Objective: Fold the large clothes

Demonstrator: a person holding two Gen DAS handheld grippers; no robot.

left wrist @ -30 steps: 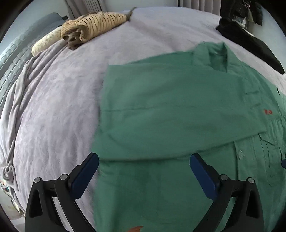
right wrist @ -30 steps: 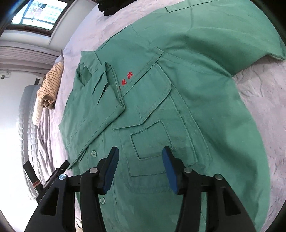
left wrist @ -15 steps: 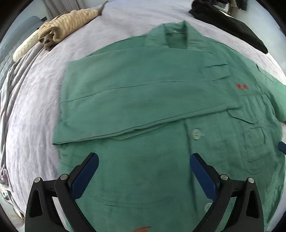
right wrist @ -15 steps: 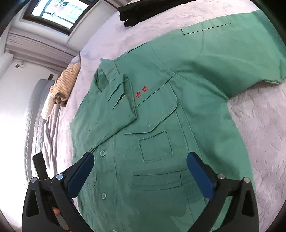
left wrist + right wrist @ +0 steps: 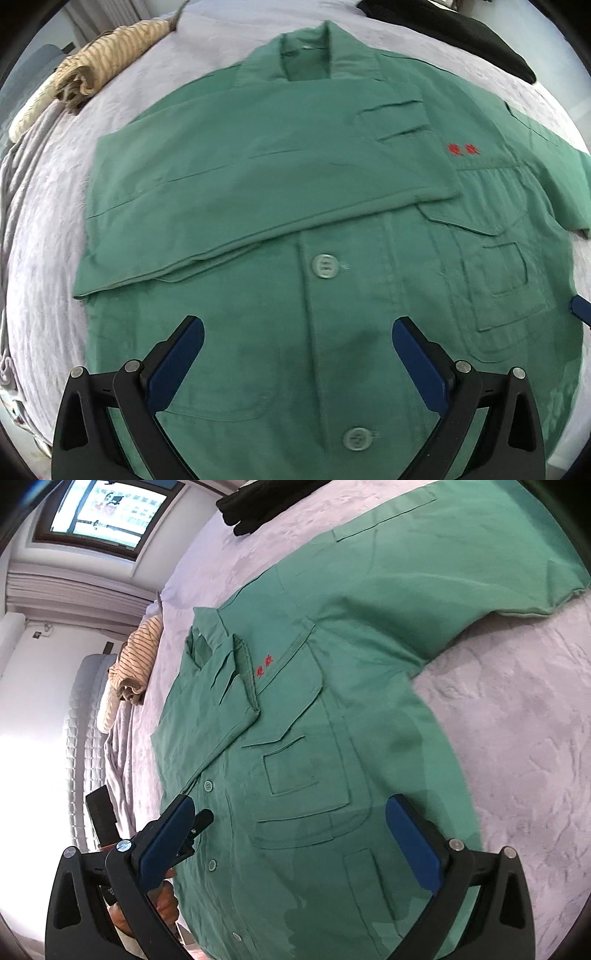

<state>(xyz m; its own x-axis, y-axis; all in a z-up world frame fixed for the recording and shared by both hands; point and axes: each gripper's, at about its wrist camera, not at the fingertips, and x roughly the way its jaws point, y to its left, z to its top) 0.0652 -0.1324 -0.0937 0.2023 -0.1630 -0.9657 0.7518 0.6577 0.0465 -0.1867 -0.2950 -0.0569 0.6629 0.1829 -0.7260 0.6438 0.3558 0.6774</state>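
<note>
Green shirt lying front-up on the pale grey bedspread, collar at the far end, its left sleeve and side folded across the chest, the right sleeve spread out flat toward the far right. My left gripper hangs above the button placket, jaws released and wide apart, nothing between the pads; one pale button lies just beyond them. My right gripper hangs over the lower chest pocket, its jaws having just opened to their full spread, gripping nothing, the cloth lying flat beneath. A rolled striped garment rests at the far left of the bed, and a black garment at the far right.
</note>
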